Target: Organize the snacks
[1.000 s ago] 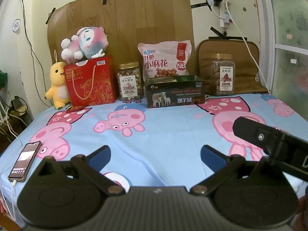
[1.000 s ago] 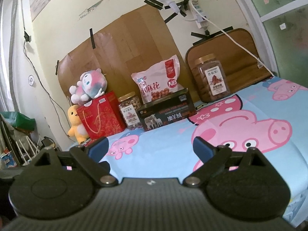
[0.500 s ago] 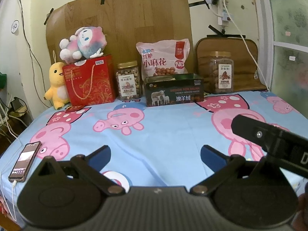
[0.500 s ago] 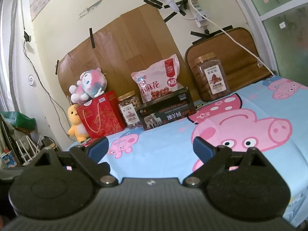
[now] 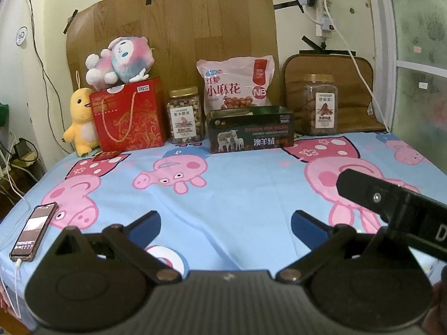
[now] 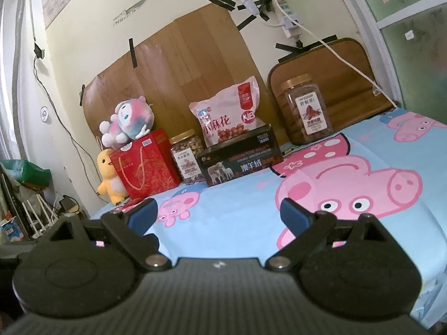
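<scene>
Both grippers, left (image 5: 225,220) and right (image 6: 217,209), spread apart, empty, over open cloth (image 5: 237,192). Snacks line the far edge: nut jar (image 5: 184,115), glossy bag (image 5: 236,85), tin box (image 5: 251,129) (rectangular), second jar (image 5: 320,104).

Soft, even daylight fills both views, brightest at the frosted window (image 5: 419,55) on the right (its panes slightly washed out), and shadows on the bedsheet (image 5: 237,189) are faint. Fisheye bending curves the wall edges and darkens the corners. Distant package print is soft, and colours look a little muted and grainy.
</scene>
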Action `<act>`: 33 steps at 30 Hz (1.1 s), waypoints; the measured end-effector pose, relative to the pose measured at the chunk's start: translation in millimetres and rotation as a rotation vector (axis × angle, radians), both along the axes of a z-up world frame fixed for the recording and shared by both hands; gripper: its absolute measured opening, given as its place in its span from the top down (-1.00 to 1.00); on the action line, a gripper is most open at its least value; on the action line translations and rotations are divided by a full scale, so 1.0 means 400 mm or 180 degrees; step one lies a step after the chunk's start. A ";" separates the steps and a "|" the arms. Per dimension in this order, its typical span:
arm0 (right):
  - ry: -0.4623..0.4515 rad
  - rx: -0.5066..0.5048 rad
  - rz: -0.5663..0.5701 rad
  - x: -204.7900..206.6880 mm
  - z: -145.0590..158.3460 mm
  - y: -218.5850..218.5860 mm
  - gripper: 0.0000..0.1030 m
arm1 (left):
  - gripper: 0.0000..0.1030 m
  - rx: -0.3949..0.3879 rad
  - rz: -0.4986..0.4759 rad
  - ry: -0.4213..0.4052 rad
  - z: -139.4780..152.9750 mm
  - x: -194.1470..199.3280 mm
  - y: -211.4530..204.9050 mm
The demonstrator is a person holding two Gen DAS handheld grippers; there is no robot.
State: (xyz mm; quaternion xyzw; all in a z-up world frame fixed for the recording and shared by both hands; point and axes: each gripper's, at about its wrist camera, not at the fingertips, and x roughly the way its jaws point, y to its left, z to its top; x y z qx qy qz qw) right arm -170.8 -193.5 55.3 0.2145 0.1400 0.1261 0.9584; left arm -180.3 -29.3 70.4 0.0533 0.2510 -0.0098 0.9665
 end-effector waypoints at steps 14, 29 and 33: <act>0.0000 -0.0037 0.0018 0.002 -0.001 0.008 -0.87 | -1.00 -0.0075 0.0041 0.0005 -0.001 0.001 0.015; -0.0004 -0.0025 -0.0034 0.002 -0.003 0.003 -0.87 | -1.00 -0.0063 0.0130 -0.0002 -0.004 0.004 0.019; 0.0001 -0.0035 -0.0020 0.003 -0.003 0.004 -0.87 | -1.00 -0.0080 0.0171 -0.0011 -0.003 0.005 0.024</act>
